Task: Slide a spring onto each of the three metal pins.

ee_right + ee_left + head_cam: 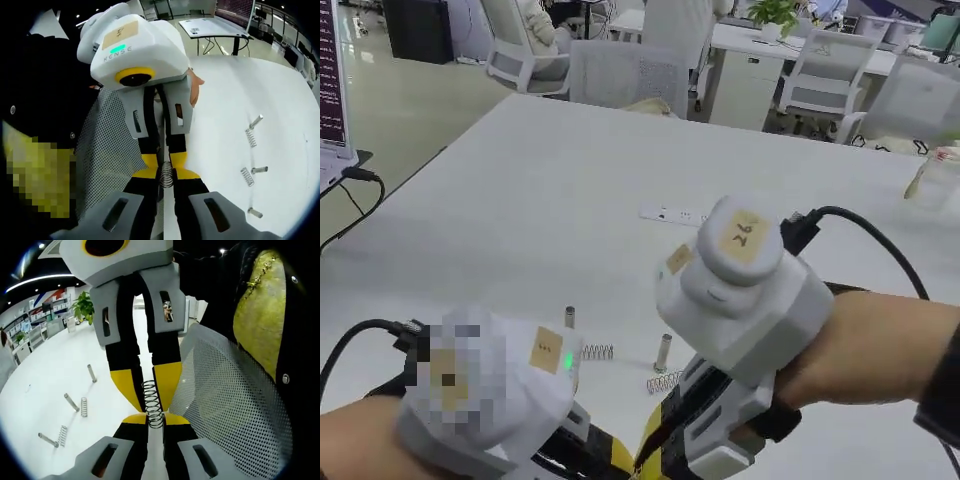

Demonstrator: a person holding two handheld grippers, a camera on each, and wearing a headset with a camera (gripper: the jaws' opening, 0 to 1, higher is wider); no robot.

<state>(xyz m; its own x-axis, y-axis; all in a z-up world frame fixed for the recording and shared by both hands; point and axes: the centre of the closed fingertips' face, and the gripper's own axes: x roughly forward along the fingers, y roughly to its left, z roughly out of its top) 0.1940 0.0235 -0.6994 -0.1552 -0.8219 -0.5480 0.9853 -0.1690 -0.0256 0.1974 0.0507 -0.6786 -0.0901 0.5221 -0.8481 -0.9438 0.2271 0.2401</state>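
At the near edge of the table (570, 200), on the person's side of the pins: two grippers, met tip to tip.

- Left gripper (155, 424): jaws almost closed, pinching one end of a spring (152, 402).
- Right gripper (167, 186): jaws likewise narrowed to the coil's width, on the other end. Which of the two bears the load cannot be told.
- Spring: one, off the table, long axis running along both pairs of jaws, from one gripper straight to the other.
- Pins (71, 402): three, in a row on the table, well apart from the jaws, none wearing a spring. Two show upright in the head view.
- Loose springs (84, 407): two, lying flat, each just beside a pin.
- Relation for the coming move: the pins lie off to the side of the spring, not along its axis. That axis looks nearer level than upright, so it likely needs turning to stand over a pin. In the head view the right gripper sits closer to a pin.
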